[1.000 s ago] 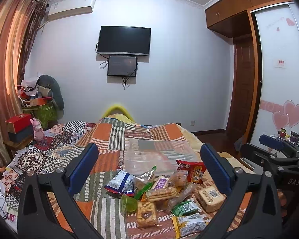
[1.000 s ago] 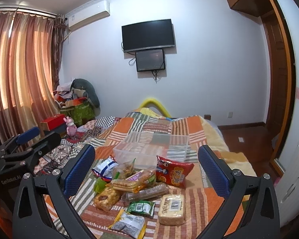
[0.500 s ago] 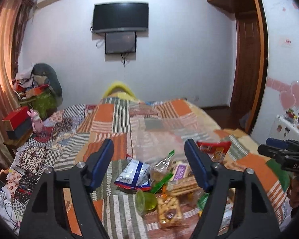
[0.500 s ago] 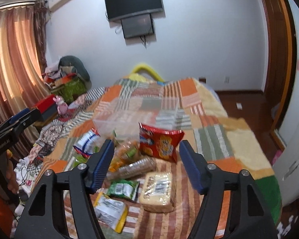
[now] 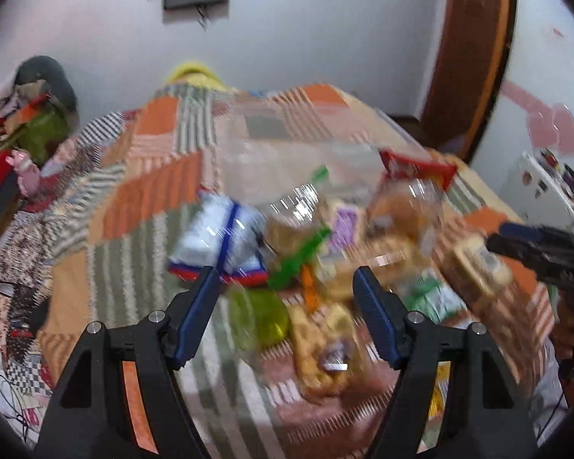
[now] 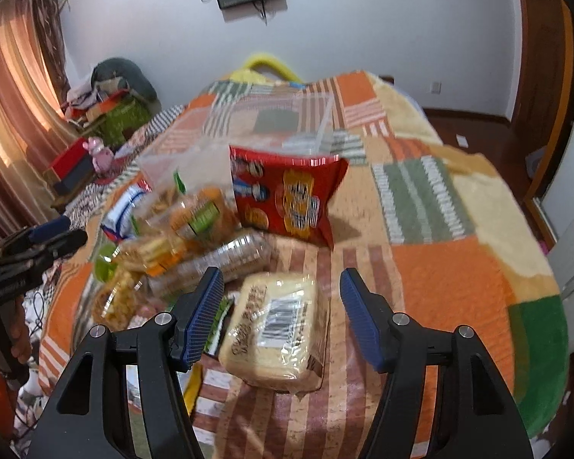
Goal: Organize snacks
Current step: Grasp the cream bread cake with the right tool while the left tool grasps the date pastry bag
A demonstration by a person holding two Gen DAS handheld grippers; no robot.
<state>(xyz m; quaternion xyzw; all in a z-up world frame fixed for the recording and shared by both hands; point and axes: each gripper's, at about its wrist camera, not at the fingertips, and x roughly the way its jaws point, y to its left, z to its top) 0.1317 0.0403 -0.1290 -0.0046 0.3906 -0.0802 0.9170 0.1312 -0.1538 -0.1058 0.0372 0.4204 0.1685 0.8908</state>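
Note:
A pile of snacks lies on the patchwork bed. In the right wrist view my right gripper hangs open just above a pale yellow pack with a barcode. Nothing is between its pads. Behind the pack are a red chips bag, a clear roll of biscuits and a clear plastic box. The left wrist view is blurred. There my left gripper is open over a green cup, a cookie pack and a blue-white bag, holding nothing. Each gripper shows at the edge of the other's view, the left gripper and the right gripper.
The quilt stretches bare to the right of the pile. Left of the bed stand a pink toy, a red box and heaped clothes by the curtain. A wooden door frame and a white cabinet are on the right.
Both grippers have tipped downward and dropped closer to the snack pile. Their jaws have narrowed from wide open to about half as wide.

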